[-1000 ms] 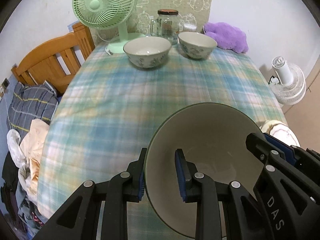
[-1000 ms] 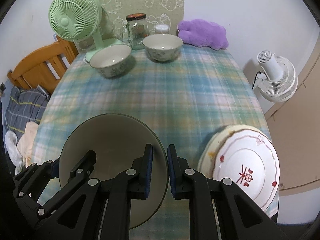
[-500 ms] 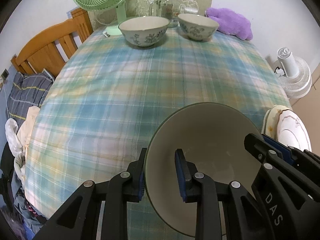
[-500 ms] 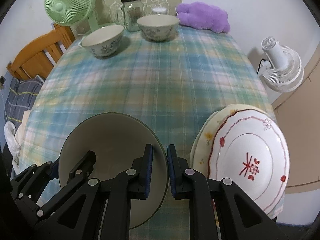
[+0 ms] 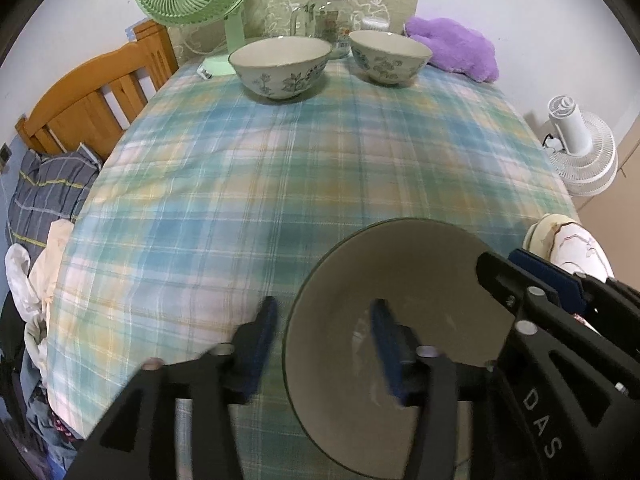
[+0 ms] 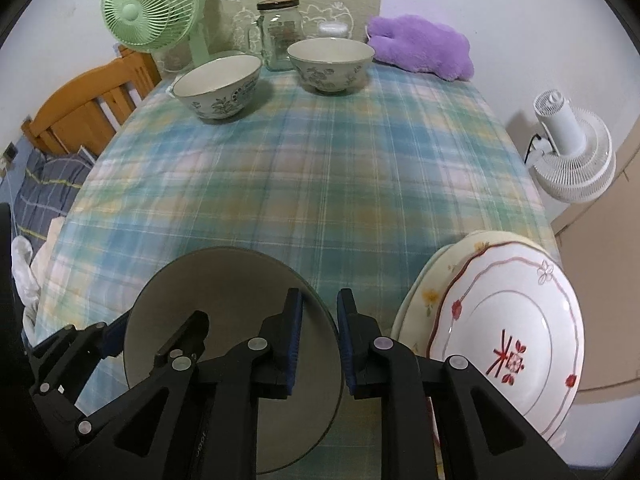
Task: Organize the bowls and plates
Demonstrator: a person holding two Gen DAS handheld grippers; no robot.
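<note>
On the plaid tablecloth [image 5: 304, 184] near me sits the big bowl [image 5: 404, 320]. My left claw [image 5: 324, 340] is opening off its rim, my right claw [image 6: 319, 336] too. A bump could tip it.

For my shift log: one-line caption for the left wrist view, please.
Left gripper jaws opening astride the rim of the large grey-green bowl on the plaid tablecloth; two floral bowls stand beyond.

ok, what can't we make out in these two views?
- Big bowl: near rim cut off by the bottom edge in both views, partly behind the claws.
- Left claw: motion-blurred in the left view, opening.
- Lower plate: mostly covered by the top plate.
- Jar: contents too small.
</note>
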